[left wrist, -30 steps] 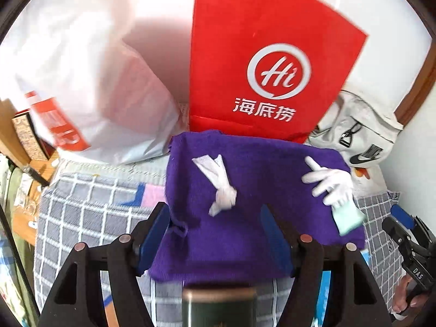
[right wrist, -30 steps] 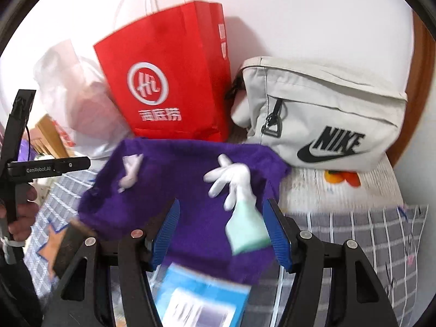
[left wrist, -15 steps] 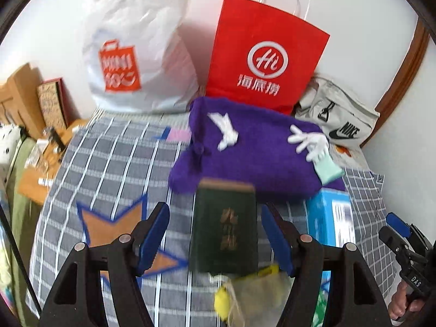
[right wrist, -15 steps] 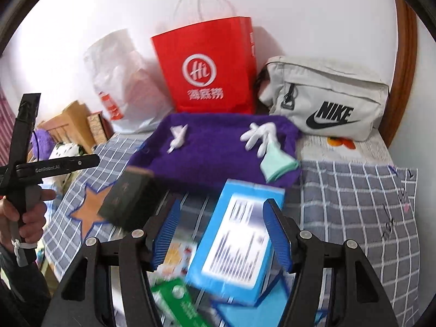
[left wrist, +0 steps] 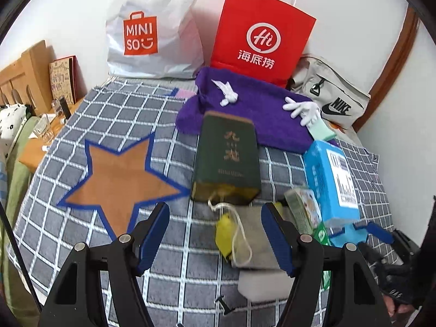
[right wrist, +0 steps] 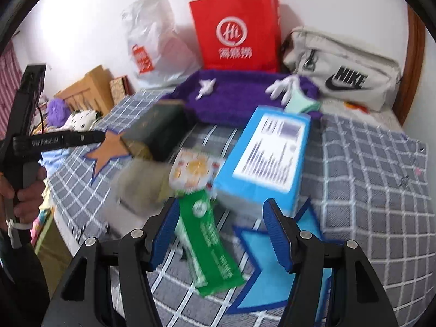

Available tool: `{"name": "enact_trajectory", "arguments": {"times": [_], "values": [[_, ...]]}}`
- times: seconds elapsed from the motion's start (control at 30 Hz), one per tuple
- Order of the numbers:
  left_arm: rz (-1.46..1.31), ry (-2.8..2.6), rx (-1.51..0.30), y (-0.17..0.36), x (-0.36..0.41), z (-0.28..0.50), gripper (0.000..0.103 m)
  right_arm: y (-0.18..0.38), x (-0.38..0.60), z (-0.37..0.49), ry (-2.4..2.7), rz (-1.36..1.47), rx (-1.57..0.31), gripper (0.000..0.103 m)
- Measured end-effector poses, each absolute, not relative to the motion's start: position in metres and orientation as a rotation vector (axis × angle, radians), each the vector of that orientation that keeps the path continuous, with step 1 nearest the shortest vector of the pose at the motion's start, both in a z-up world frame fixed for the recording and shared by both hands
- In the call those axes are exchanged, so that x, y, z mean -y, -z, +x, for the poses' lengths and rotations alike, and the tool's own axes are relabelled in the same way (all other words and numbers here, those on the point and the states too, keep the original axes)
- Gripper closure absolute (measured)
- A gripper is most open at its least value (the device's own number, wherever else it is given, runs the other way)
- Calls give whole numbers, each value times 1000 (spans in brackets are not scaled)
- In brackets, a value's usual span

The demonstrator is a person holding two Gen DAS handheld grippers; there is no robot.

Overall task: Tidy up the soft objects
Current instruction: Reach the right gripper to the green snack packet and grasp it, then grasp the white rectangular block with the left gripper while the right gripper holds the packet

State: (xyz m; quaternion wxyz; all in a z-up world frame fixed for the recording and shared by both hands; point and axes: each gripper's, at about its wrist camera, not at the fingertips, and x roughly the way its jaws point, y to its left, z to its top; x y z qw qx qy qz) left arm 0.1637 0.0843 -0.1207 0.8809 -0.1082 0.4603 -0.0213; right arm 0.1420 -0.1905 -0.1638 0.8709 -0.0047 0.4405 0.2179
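Purple cloth [left wrist: 253, 114]: it lies at the far side of the bed, before the red bag [left wrist: 261, 32], with a white glove [left wrist: 302, 110] on top.
Risk one: the green box [left wrist: 227, 155] touches the cloth's near edge; if I pull the cloth, I think the box tips.
Left gripper [left wrist: 215, 235]: my jaws are apart, holding nothing, above the small pouch [left wrist: 245, 234].
Right gripper [right wrist: 220, 235]: jaws apart and empty, over the green packet [right wrist: 209, 248].
Risk two: I may grab a hard box by mistake.

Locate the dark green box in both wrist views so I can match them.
Left wrist: dark green box at centre, ahead of the open left gripper.
Right wrist: upper left of centre, blurred.
Shared landmark: the purple towel just behind it.
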Motion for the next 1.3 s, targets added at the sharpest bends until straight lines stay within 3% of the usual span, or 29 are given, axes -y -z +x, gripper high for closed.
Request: {"name": "enact_trajectory", "arguments": {"times": [0.6, 0.7, 0.83, 1.03, 1.3], "values": [[-207, 107, -1025, 149, -75, 140, 35, 224, 164, 138, -521, -104, -961, 34], [-198, 145, -1041, 152, -65, 138, 35, 226, 163, 136, -539, -107, -949, 54], [-173, 167, -1051, 154, -49, 134, 34, 224, 168, 131, -556, -77, -938, 66], [-124, 186, -1035, 151, -27, 125, 22, 217, 183, 121, -528, -27, -915, 67], [-53, 203, -1054, 158, 2, 120, 20, 211, 205, 107, -471, -9, -894, 67]]}}
